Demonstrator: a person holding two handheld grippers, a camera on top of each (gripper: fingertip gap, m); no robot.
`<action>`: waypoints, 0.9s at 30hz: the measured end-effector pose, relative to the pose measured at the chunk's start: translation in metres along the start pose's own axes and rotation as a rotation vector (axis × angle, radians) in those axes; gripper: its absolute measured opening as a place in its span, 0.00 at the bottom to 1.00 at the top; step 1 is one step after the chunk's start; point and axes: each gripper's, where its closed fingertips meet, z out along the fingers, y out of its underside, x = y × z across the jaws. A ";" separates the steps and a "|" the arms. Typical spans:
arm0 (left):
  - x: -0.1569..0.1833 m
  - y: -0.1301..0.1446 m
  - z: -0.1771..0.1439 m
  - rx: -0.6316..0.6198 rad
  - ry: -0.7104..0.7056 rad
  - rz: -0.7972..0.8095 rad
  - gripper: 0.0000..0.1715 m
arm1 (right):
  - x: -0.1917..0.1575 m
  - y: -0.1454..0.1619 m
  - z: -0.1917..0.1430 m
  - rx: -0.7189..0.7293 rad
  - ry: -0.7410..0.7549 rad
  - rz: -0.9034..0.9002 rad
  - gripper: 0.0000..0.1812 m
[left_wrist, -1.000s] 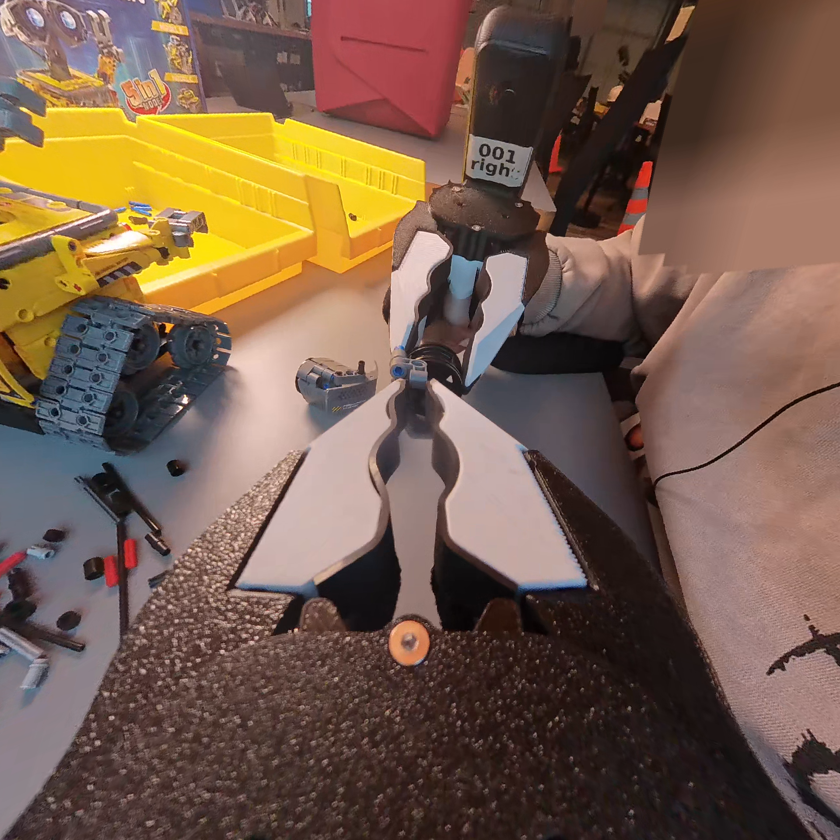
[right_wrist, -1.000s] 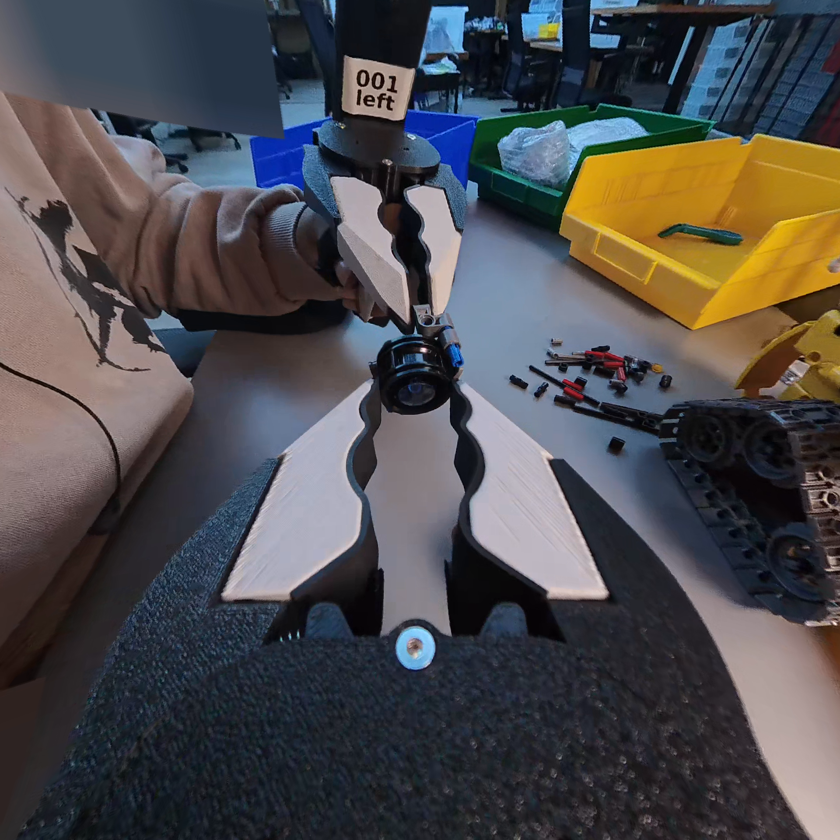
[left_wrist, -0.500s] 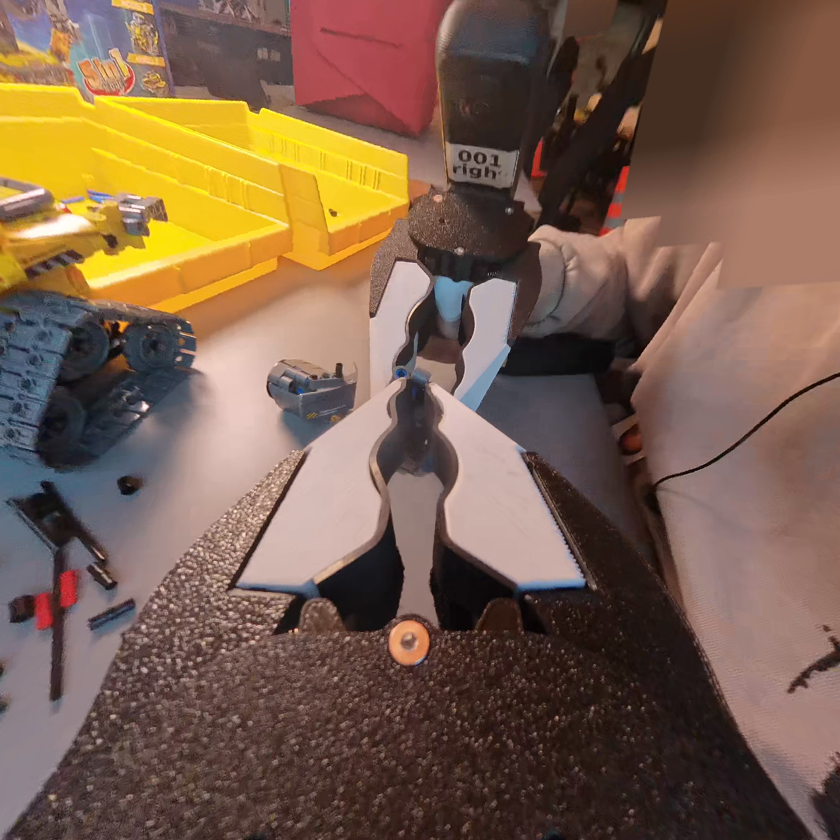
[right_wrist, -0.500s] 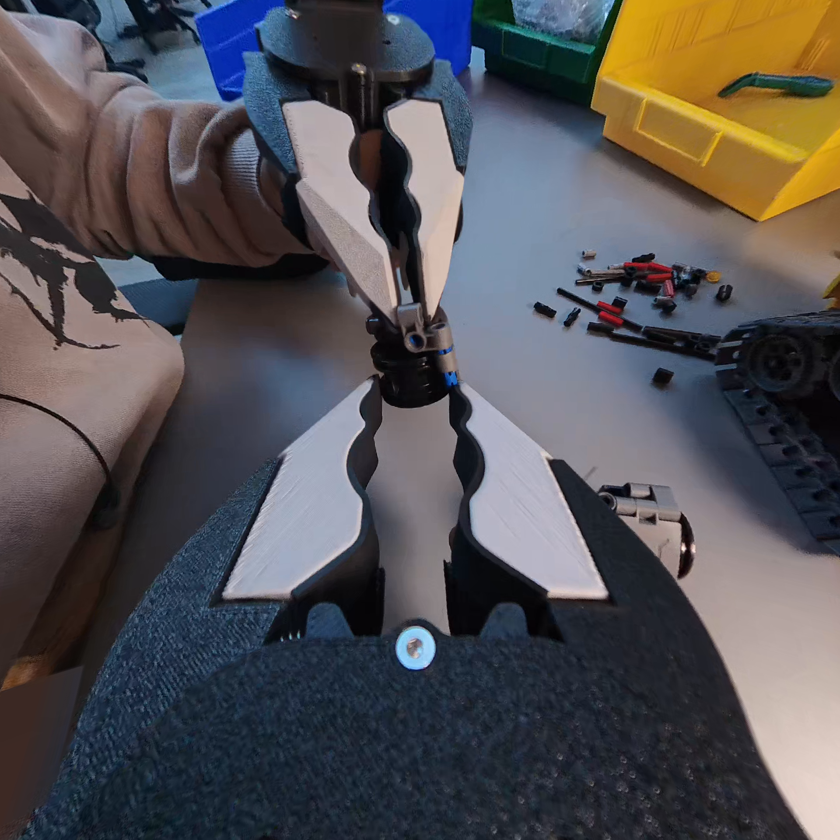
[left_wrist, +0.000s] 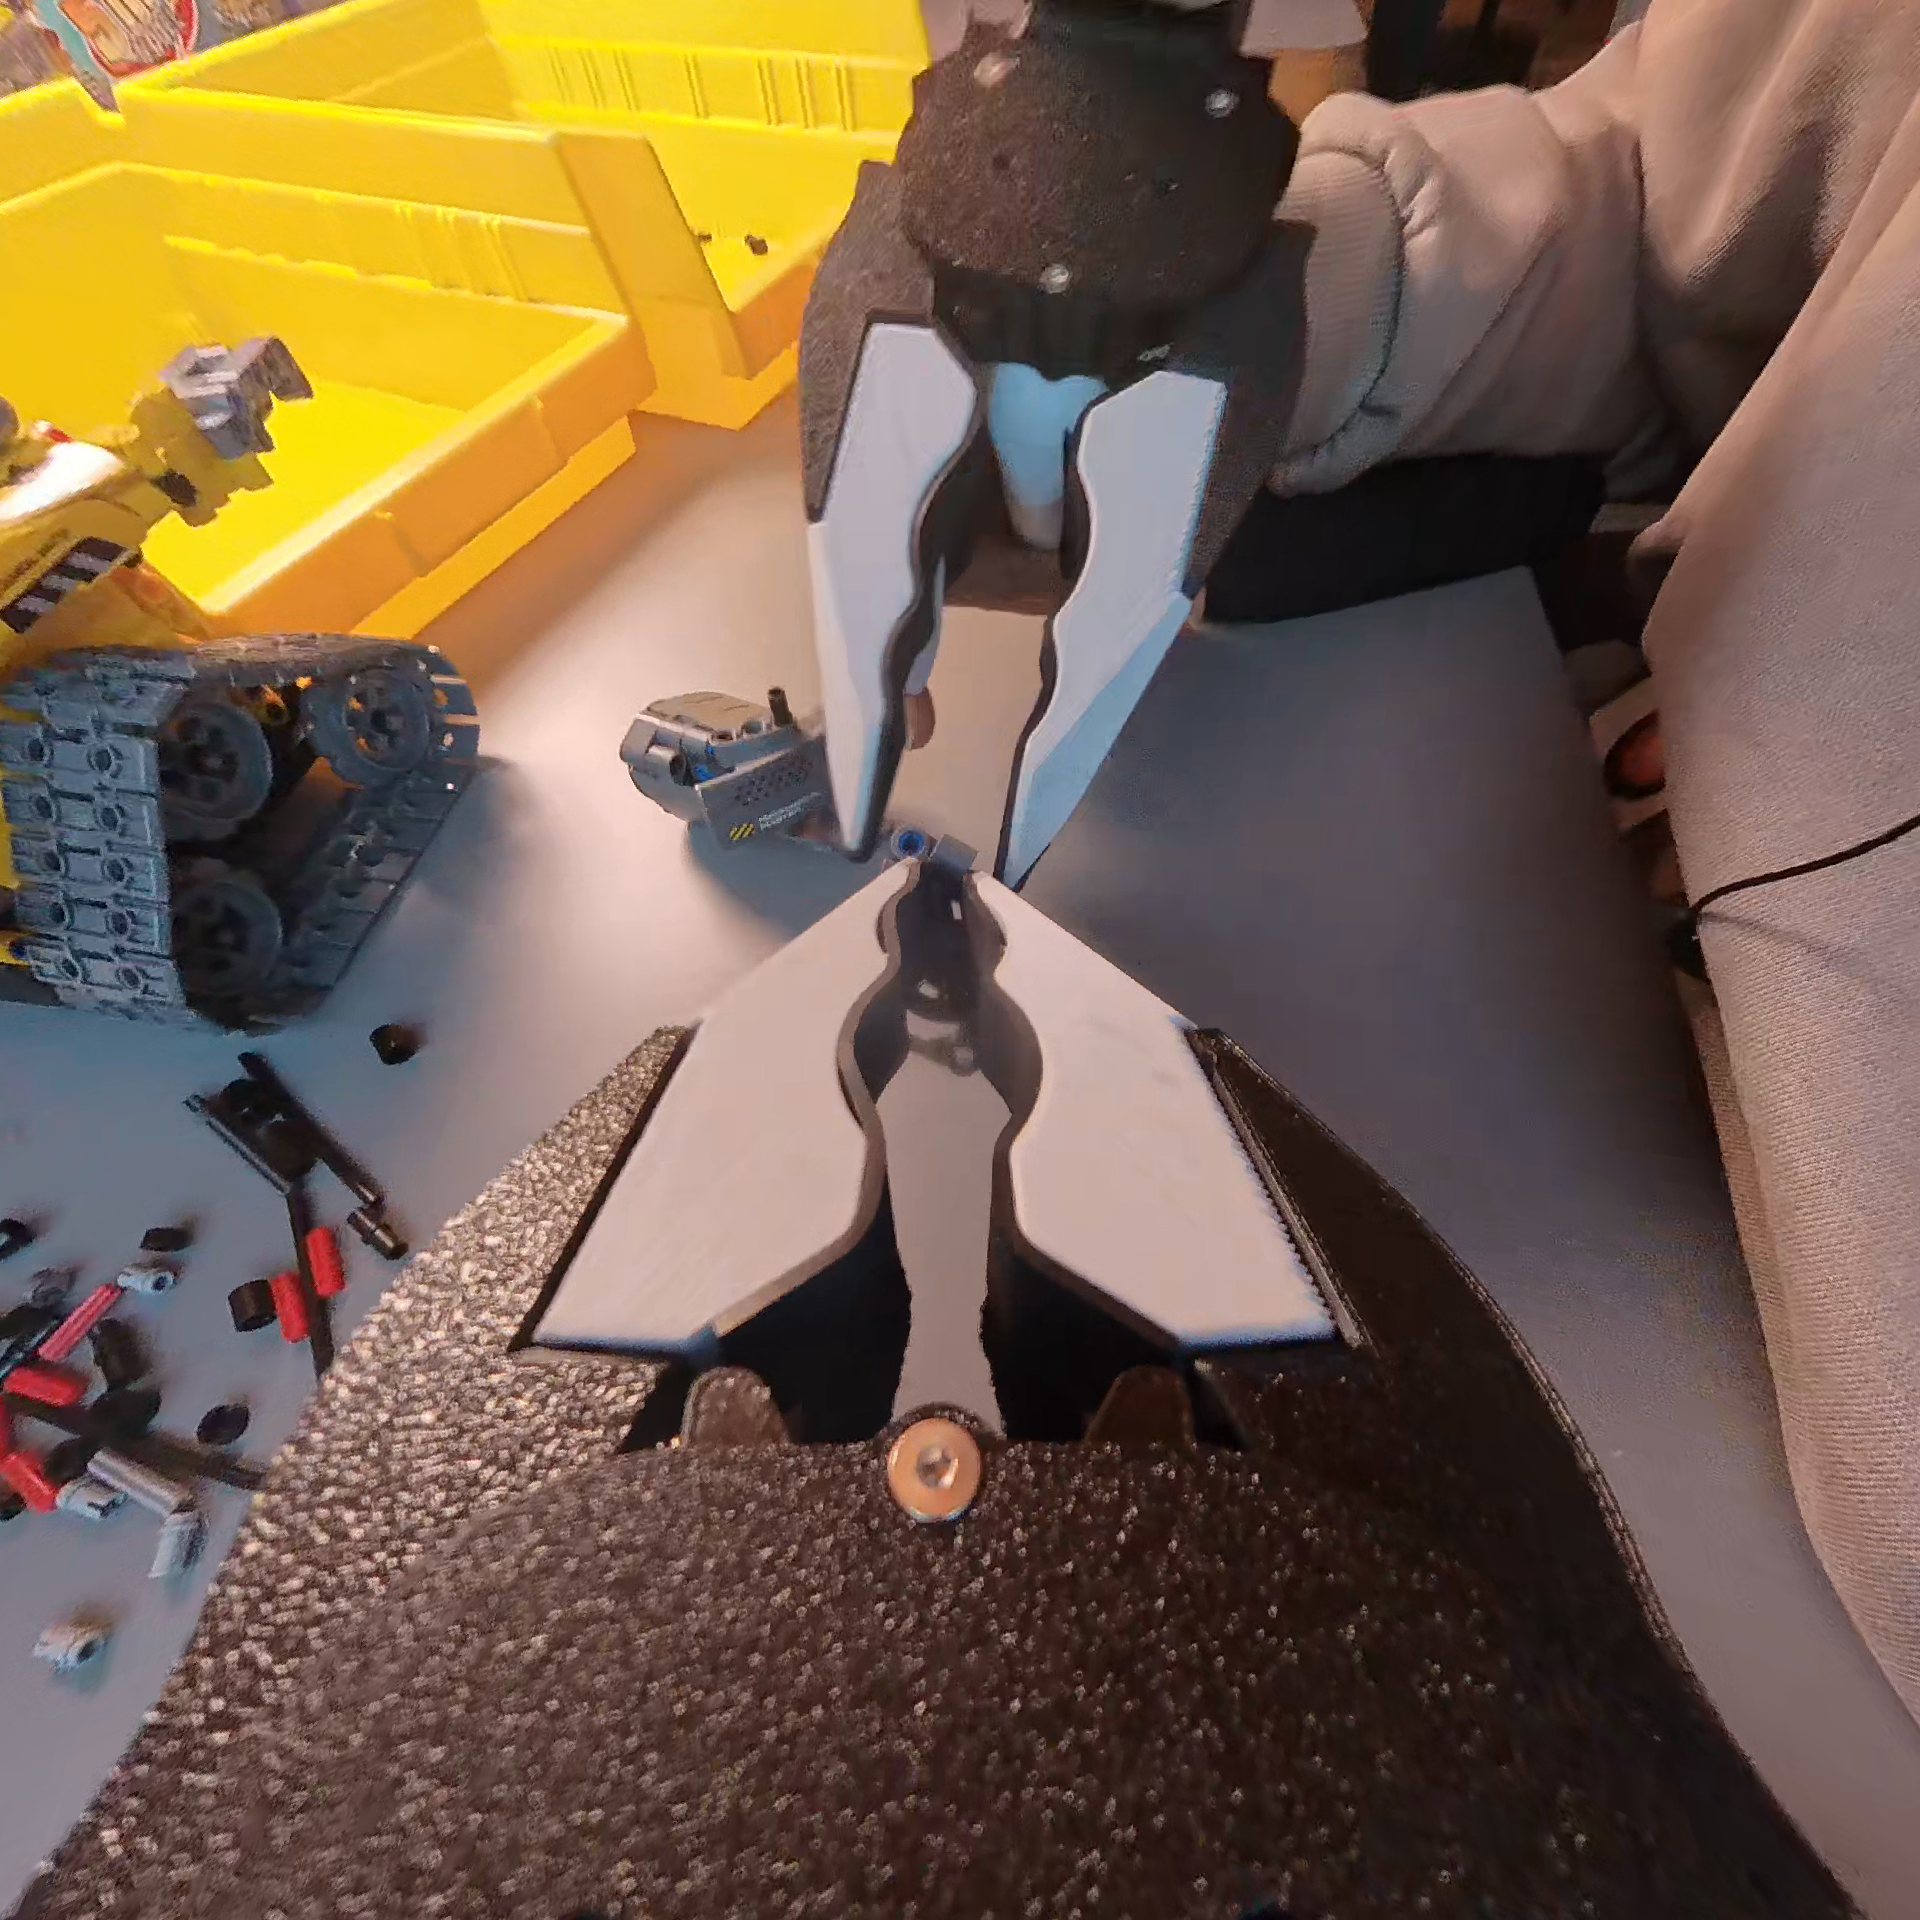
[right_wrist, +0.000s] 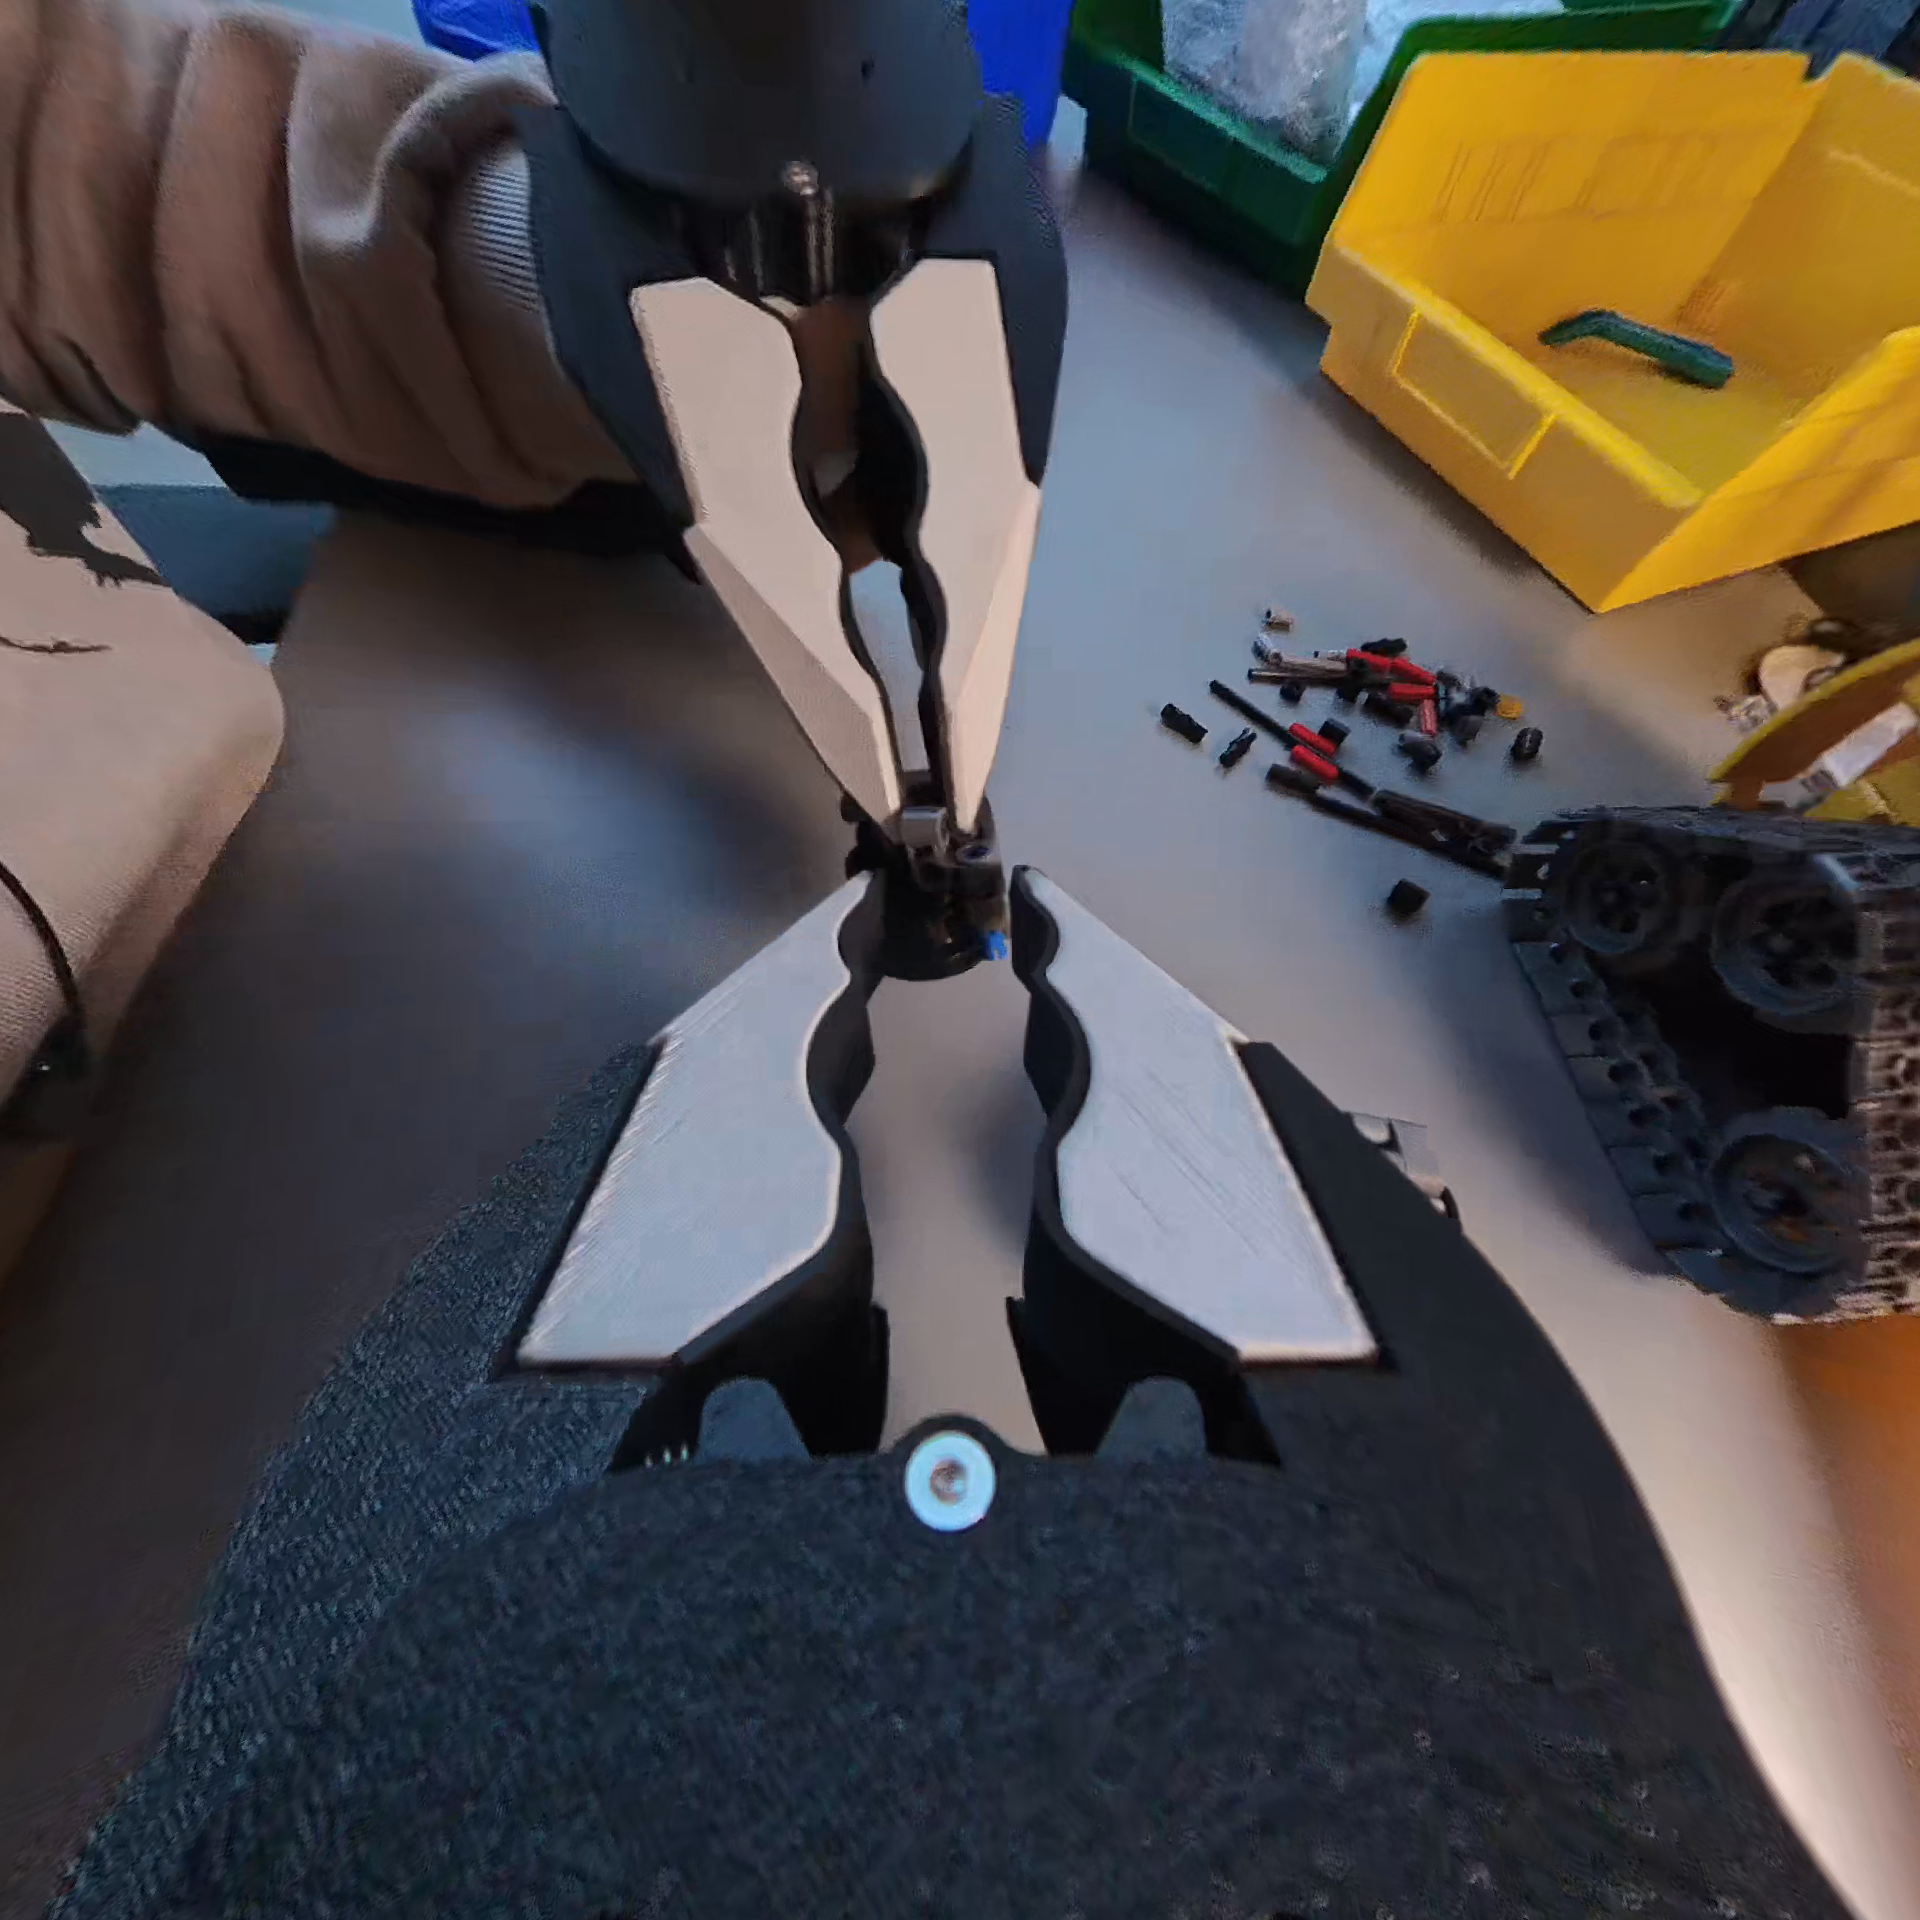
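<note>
Left gripper (left_wrist: 938, 871): pinching the grey connector (right_wrist: 928, 828) on the wheel piece (right_wrist: 932, 914).
Right gripper (right_wrist: 940, 894): standing apart around that wheel piece.

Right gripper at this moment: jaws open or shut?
Open. The right gripper shows a clear gap between its jaws; the small wheel piece touches only one.

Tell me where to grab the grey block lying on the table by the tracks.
Take the grey block across its two long flat sides, at the boxy middle, coming straight down from above. It lies flat on the table. One end is rounded and a black pin juts from its far edge, so avoid both.
</note>
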 end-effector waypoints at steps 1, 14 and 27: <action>0.001 0.003 0.001 -0.014 0.005 0.003 0.02 | -0.001 -0.001 0.001 0.005 0.008 -0.026 0.10; 0.013 0.019 0.001 -0.046 0.147 -0.148 0.33 | -0.011 -0.009 0.005 0.084 -0.054 -0.039 0.08; 0.009 -0.011 -0.009 0.066 0.137 -0.184 0.19 | -0.001 -0.036 -0.014 0.292 -0.041 0.067 0.07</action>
